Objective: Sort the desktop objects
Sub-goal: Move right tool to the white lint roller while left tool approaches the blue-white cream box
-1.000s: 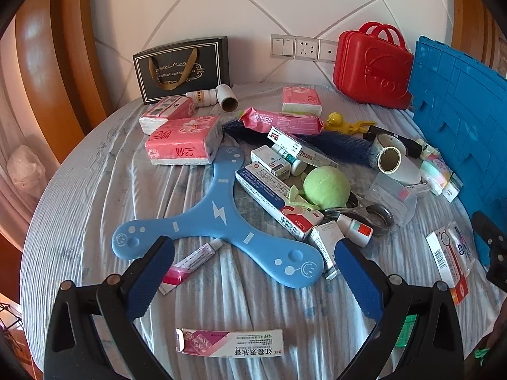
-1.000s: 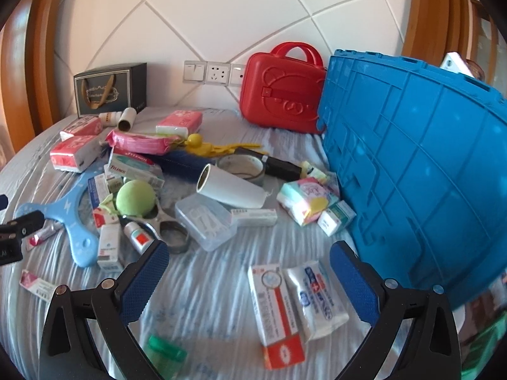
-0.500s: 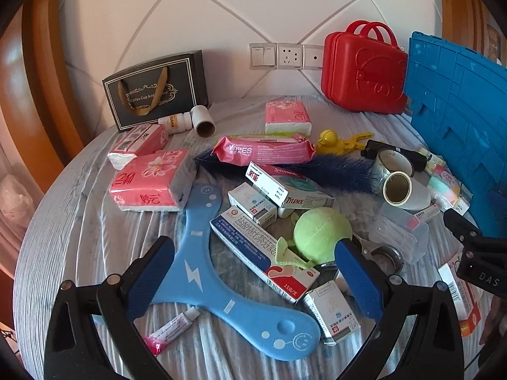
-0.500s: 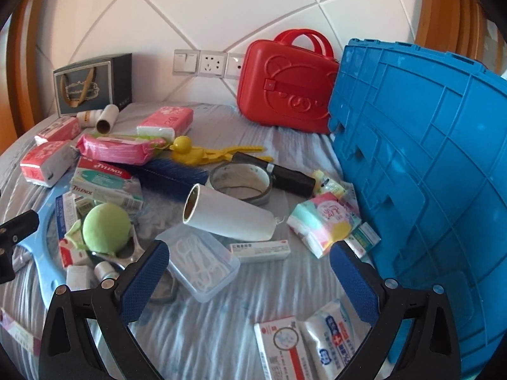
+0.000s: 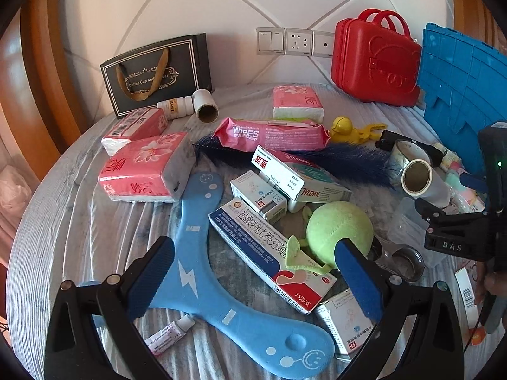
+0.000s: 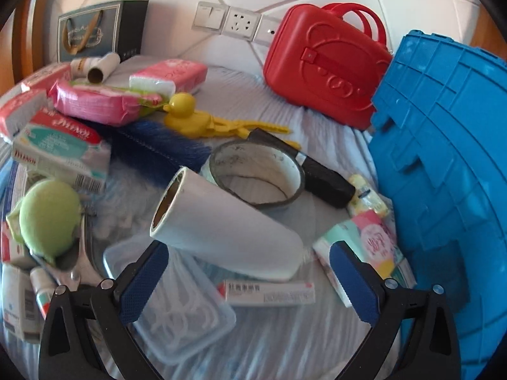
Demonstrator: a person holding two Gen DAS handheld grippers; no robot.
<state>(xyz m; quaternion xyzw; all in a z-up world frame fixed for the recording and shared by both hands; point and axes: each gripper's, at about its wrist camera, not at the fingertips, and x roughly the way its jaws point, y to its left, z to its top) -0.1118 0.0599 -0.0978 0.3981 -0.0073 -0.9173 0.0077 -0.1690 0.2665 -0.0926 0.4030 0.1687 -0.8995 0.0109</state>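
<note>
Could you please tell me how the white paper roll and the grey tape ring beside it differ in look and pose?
In the right wrist view, the white paper roll is a long tube lying on its side, its open end facing the camera. The grey tape ring is short and wide, lying flat with its hole facing up. The roll's outside is clean white; the ring's inner face is smudged. Both are hollow, round and touching.

I have brought both grippers forward over the clutter. The left gripper (image 5: pixel 253 272) now brackets the long blue-and-white box (image 5: pixel 269 253), fingers still spread. The right gripper (image 6: pixel 250 281) has closed in on the white roll (image 6: pixel 225 224), fingers still wide apart.
</note>
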